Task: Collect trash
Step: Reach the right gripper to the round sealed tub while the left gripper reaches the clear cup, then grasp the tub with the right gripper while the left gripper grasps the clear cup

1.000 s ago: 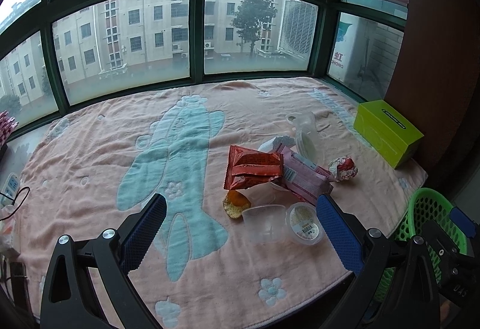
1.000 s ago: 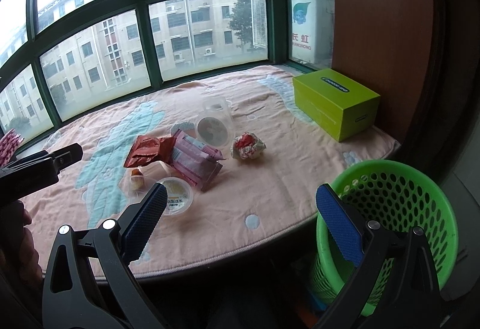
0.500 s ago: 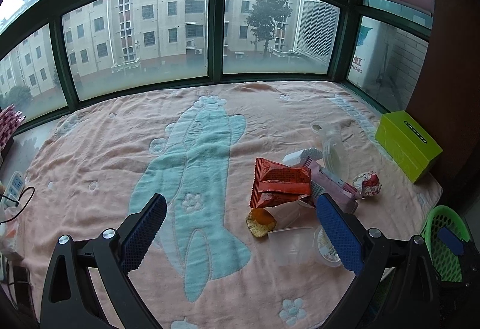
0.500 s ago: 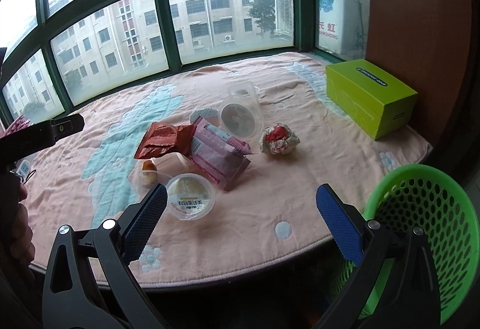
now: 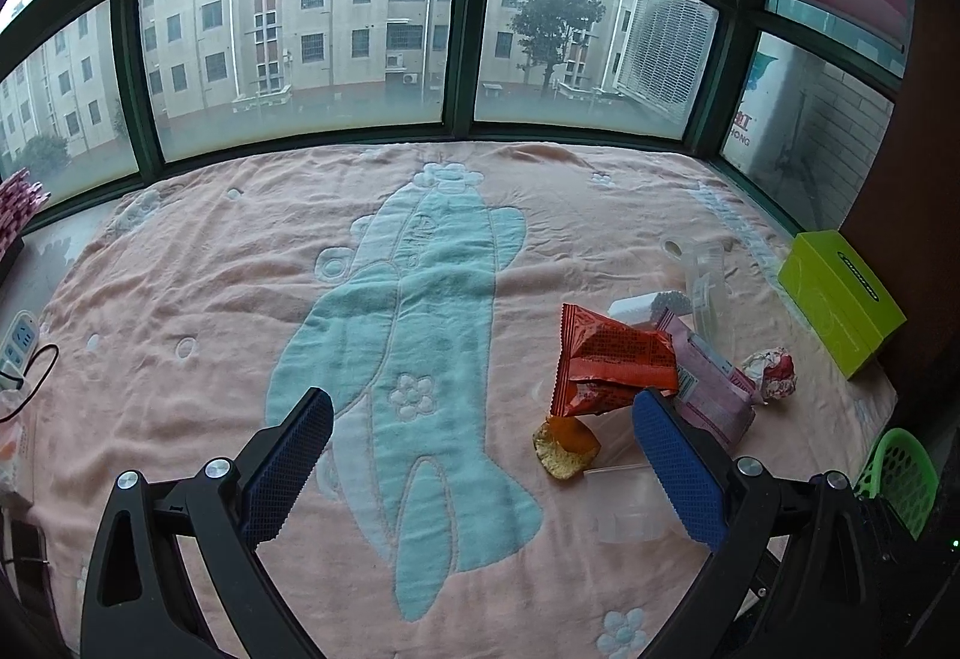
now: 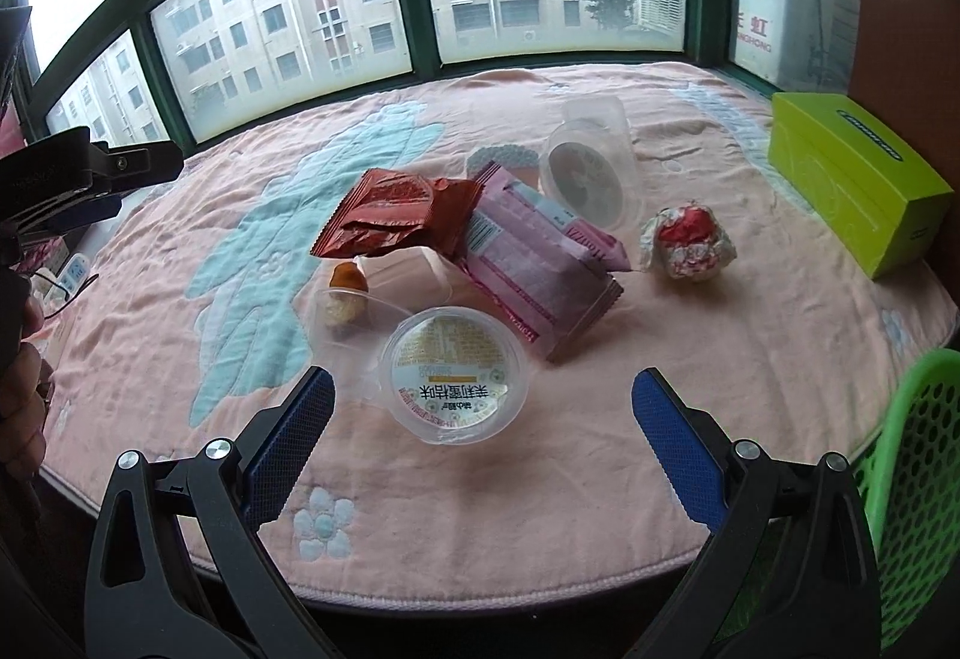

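Trash lies in a pile on the pink blanket (image 6: 750, 359): a red snack bag (image 6: 399, 218), a pink wrapper (image 6: 534, 269), a clear cup with a printed lid (image 6: 453, 374), a clear tub holding a food scrap (image 6: 345, 308), a tipped clear cup (image 6: 591, 167) and a crumpled red-and-silver wrapper (image 6: 687, 239). My right gripper (image 6: 483, 404) is open and empty, just in front of the lidded cup. My left gripper (image 5: 480, 425) is open and empty over the blanket, left of the red bag (image 5: 612, 359) and an orange food scrap (image 5: 564, 446).
A green perforated basket (image 6: 906, 479) stands below the table edge at the right; it also shows in the left wrist view (image 5: 897, 473). A lime-green box (image 6: 858, 179) sits at the right by the wall. A power strip (image 5: 18, 344) lies at the far left.
Both grippers have moved forward toward the pile; the trash looks larger and nearer. The left view has swung left, so the pile sits further right. Both stay open.
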